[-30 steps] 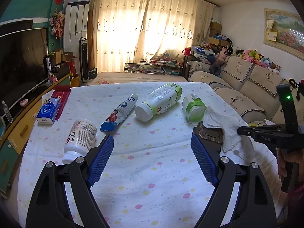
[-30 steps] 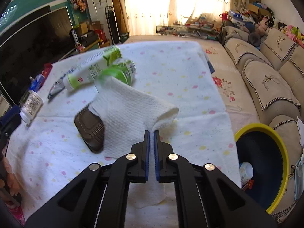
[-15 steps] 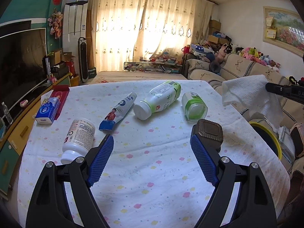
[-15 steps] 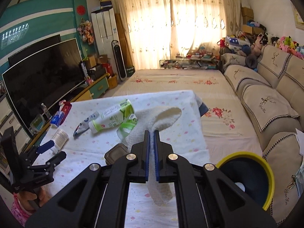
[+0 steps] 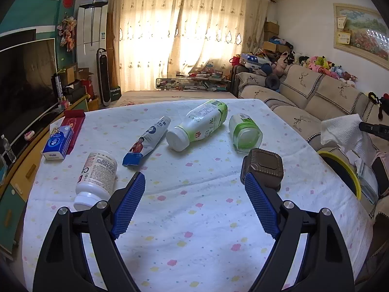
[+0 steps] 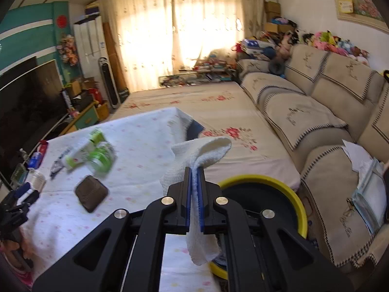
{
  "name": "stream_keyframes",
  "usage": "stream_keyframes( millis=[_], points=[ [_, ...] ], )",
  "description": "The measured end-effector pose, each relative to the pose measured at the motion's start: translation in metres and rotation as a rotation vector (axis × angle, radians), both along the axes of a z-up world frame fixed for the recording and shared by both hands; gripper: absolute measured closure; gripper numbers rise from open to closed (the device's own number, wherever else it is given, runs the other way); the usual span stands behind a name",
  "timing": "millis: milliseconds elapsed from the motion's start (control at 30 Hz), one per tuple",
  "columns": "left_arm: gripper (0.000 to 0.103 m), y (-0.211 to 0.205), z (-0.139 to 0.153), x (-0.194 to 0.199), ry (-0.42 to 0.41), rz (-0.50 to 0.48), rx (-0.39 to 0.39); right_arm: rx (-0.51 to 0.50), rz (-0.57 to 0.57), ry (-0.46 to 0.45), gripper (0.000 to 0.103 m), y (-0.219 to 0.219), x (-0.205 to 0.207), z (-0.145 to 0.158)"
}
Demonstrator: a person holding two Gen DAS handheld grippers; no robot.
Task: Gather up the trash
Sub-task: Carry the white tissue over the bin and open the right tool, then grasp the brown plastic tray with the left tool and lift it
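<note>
Our left gripper (image 5: 194, 194) hangs angled downward with its jaws spread wide and nothing between the blue pads (image 5: 127, 208). Our right gripper (image 6: 194, 177) also tilts downward, jaws squeezed together, pinching a white paper towel (image 6: 204, 150) that folds over above the fingertips and droops below them. In the left view the right gripper shows only as a dark tip at the right edge.

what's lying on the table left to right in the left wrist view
blue tissue pack → white pill bottle → toothpaste tube → green-and-white drink bottle → green-banded jar → brown square lid
</note>
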State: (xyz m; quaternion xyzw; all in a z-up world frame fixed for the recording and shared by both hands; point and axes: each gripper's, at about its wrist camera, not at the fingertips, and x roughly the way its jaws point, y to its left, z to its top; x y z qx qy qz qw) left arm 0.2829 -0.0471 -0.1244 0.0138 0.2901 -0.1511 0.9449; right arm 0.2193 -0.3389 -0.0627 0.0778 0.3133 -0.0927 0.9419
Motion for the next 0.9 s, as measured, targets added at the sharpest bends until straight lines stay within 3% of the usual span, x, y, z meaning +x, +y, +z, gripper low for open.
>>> stream_keyframes(
  millis=[333, 400, 467, 900],
  points=[
    [0.020, -0.005, -0.002, 0.000, 0.007, -0.014, 0.016, -0.001, -0.118, 0.114, 0.094, -0.035, 0.012, -0.051],
    [0.020, -0.005, -0.002, 0.000, 0.008, -0.016, 0.016, -0.002, -0.137, 0.126, 0.075, -0.038, 0.015, -0.058],
    [0.020, -0.005, -0.002, 0.000, 0.008, -0.017, 0.018, 0.005, -0.140, 0.126, 0.069, -0.039, 0.014, -0.062],
    [0.018, -0.030, -0.004, -0.001, 0.031, -0.092, 0.050, 0.054, -0.109, 0.111, 0.067, -0.036, 0.007, -0.066]
  ],
)
